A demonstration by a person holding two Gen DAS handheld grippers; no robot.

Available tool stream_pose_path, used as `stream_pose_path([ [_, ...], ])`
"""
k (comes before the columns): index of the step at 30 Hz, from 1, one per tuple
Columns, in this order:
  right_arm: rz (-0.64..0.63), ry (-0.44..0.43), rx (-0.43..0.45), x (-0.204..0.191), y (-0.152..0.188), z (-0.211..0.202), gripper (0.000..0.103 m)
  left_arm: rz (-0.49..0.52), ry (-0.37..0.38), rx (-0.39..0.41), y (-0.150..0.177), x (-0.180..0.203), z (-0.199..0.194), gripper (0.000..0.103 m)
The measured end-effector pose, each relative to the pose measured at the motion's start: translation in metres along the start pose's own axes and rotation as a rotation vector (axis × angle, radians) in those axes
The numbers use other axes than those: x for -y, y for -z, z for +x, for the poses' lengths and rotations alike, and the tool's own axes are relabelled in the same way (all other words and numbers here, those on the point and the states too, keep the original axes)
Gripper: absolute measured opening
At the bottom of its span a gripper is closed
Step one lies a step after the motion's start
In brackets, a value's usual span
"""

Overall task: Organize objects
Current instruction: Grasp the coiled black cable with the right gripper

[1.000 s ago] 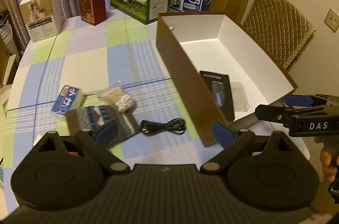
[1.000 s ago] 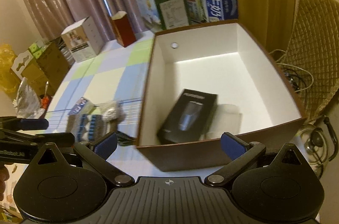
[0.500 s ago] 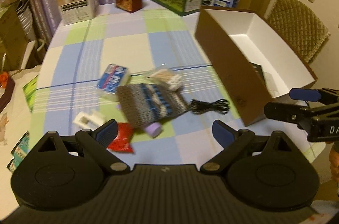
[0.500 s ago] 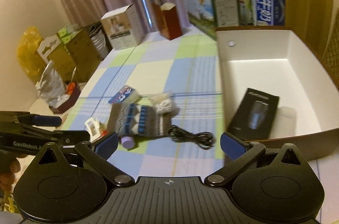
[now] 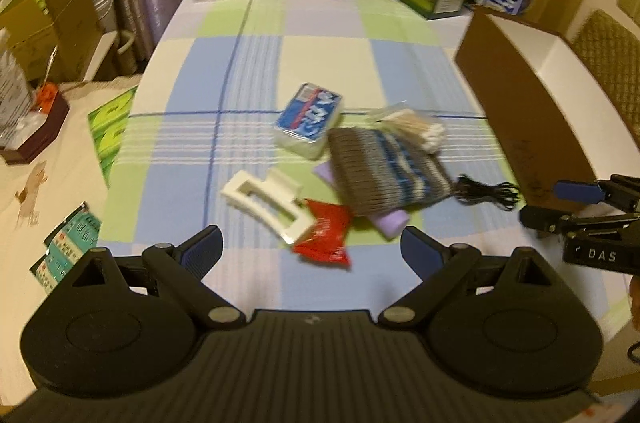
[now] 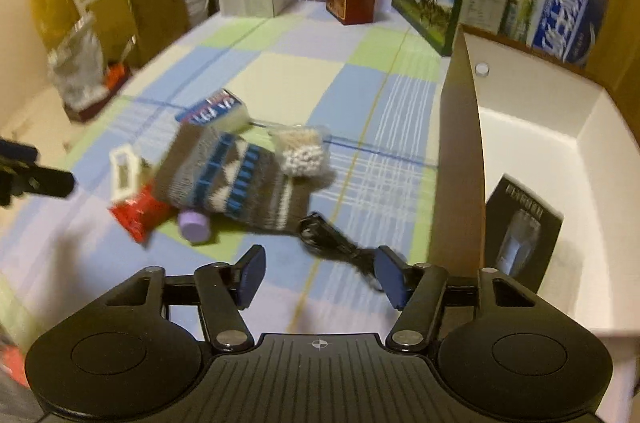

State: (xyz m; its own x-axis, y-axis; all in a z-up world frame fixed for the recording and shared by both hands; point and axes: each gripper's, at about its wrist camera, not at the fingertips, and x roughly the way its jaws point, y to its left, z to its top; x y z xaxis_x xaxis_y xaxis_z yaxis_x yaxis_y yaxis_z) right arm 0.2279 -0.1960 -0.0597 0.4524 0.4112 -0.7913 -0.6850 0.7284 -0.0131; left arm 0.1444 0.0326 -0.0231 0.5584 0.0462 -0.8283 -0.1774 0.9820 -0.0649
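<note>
The right gripper (image 6: 320, 273) has just been narrowing its jaws with nothing between them, hovering over the black cable (image 6: 340, 243). The left gripper (image 5: 311, 251), wide and empty, is now facing the clutter beside the brown box (image 6: 460, 163), so another pick looks imminent.

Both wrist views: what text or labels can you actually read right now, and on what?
"DAS": on the right tool's black body, seen in the left wrist view.
Large white Chinese characters on the blue milk carton: blurred, not legible.
Print on the blue-and-white tissue pack: blurred.
White lettering on the black box inside the cardboard box: too smeared.
</note>
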Motion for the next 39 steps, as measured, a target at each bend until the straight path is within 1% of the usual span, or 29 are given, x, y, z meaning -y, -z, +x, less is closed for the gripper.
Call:
stream_pose_path([
  [4, -0.121, 0.074, -0.057, -0.014, -0.005, 0.023, 0.049, -0.027, -0.019, -0.022, 0.001, -0.015, 0.014, 0.094],
  [6, -0.160, 0.074, -0.080, -0.021, -0.005, 0.034, 0.044, -0.041, -0.024, -0.034, 0.001, -0.020, 0.020, 0.093],
  [9, -0.192, 0.091, -0.122, -0.025, -0.007, 0.053, 0.041, -0.058, -0.026, -0.047, 0.002, -0.026, 0.027, 0.093],
  [15, -0.202, 0.109, -0.183, -0.019, -0.011, 0.083, 0.041, -0.081, -0.042, -0.074, 0.001, -0.038, 0.040, 0.093],
  [18, -0.196, 0.126, -0.181, -0.014, -0.014, 0.093, 0.041, -0.087, -0.048, -0.086, 0.000, -0.042, 0.046, 0.093],
  [22, -0.173, 0.114, -0.190, -0.008, -0.019, 0.101, 0.041, -0.096, -0.045, -0.100, -0.002, -0.045, 0.056, 0.093],
  [26, -0.040, 0.052, -0.181, 0.007, -0.025, 0.106, 0.039, -0.104, -0.032, -0.111, -0.006, -0.045, 0.066, 0.093],
  [29, 0.025, 0.030, -0.188, 0.011, -0.026, 0.106, 0.029, -0.108, -0.027, -0.121, -0.009, -0.044, 0.075, 0.093],
  [30, 0.049, 0.033, -0.191, 0.009, -0.026, 0.103, 0.024, -0.109, -0.026, -0.123, -0.010, -0.043, 0.078, 0.093],
  [31, 0.079, 0.037, -0.196, 0.008, -0.025, 0.101, 0.022, -0.109, -0.026, -0.126, -0.011, -0.043, 0.080, 0.093],
  [33, 0.149, 0.035, -0.196, 0.006, -0.022, 0.096, 0.014, -0.111, -0.028, -0.132, -0.013, -0.043, 0.086, 0.092],
  [37, 0.298, 0.003, -0.189, 0.002, -0.014, 0.087, 0.013, -0.107, -0.033, -0.137, -0.015, -0.043, 0.094, 0.092],
  [39, 0.307, -0.008, -0.183, -0.001, -0.010, 0.083, 0.013, -0.106, -0.039, -0.141, -0.016, -0.043, 0.099, 0.089],
])
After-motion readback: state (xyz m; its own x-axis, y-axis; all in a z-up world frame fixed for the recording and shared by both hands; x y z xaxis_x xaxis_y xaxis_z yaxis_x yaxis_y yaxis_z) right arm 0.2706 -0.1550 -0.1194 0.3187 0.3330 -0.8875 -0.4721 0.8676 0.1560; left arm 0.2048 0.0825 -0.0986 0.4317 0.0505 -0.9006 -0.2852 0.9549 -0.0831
